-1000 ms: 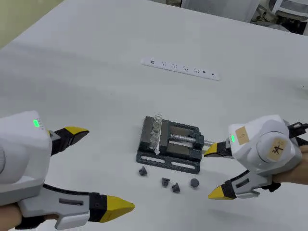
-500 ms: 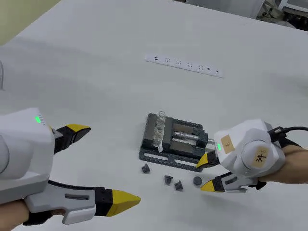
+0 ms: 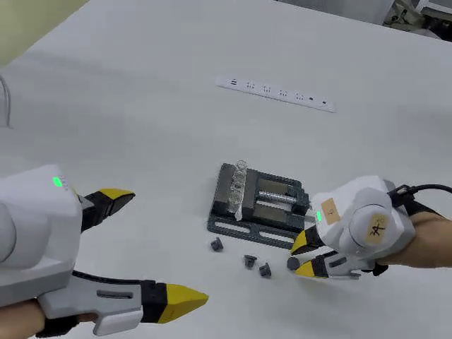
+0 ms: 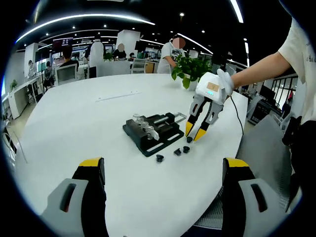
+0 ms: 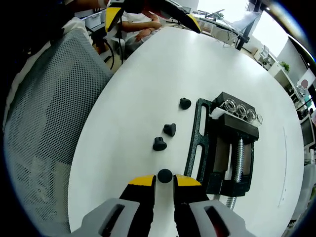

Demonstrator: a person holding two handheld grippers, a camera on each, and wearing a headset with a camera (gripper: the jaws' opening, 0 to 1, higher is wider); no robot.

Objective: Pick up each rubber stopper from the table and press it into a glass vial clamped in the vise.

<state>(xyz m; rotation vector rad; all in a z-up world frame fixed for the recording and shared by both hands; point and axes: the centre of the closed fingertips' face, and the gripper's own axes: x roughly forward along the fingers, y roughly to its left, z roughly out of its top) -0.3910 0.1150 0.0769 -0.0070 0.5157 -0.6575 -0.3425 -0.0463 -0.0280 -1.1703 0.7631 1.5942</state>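
Observation:
A black vise (image 3: 263,209) holds a row of clear glass vials (image 3: 240,183) upright in its jaws near mid-table. Three dark rubber stoppers lie loose in front of it (image 3: 217,244) (image 3: 249,261) (image 3: 265,269). A further stopper (image 3: 292,263) rests on the table between the yellow tips of my right gripper (image 3: 301,256). In the right gripper view that stopper (image 5: 164,175) sits at the mouth of the narrow gap, with the right gripper (image 5: 164,180) pinching it, beside the vise (image 5: 227,143). My left gripper (image 3: 154,248) hovers wide open at the near left, holding nothing.
A white power strip (image 3: 275,94) lies farther back on the white table (image 3: 141,106). A grey mesh chair (image 5: 49,98) stands past the table edge. People and a potted plant (image 4: 190,69) are beyond the far side.
My right gripper has moved left and down to the rightmost stopper, and its jaws have narrowed from wide apart to close around it. The left gripper has stayed in place, open.

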